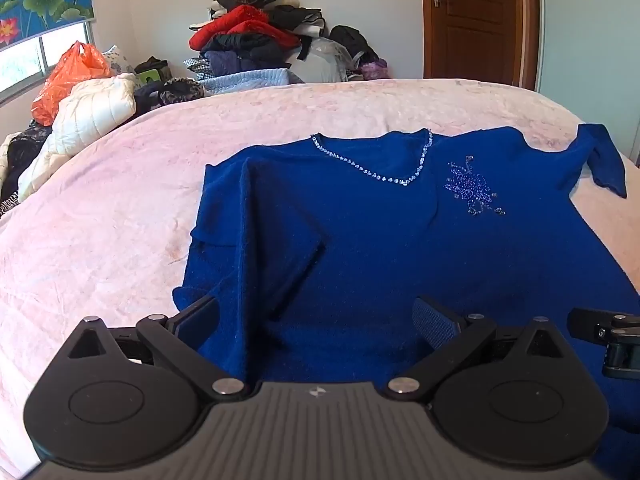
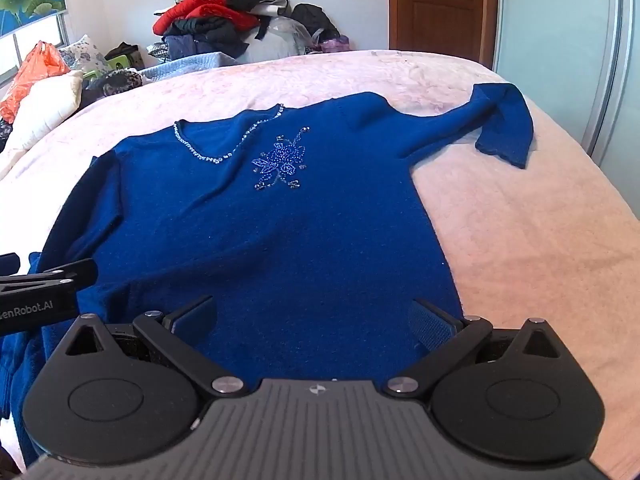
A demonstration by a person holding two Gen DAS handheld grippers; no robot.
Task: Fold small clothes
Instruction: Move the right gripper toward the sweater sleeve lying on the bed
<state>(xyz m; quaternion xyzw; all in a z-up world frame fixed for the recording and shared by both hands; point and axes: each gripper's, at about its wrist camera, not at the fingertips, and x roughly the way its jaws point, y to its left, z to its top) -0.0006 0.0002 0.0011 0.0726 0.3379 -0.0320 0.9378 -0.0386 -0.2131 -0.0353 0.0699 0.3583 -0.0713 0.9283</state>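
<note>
Lying flat: blue sweater (image 2: pixel 280 232) on pink bedspread (image 2: pixel 520 220) | clothes pile (image 1: pixel 248 36) behind | both grippers spread, empty

The left gripper (image 1: pixel 316 316) was matte black, with a ribbed grey housing bearing a small white diamond-shaped mark at its front edge. Two round black discs flanked the housing, each with a shallow circular recess. Angled black link arms ran forward from silver rivets to triangular cut-out brackets. Its fingers (image 1: pixel 434 322) carried pads with a fine cross-hatched texture. The right gripper (image 2: pixel 314 316) had the same build. Seen from the right wrist, the left gripper's side showed white lettering ending "enRobot.AI".
</note>
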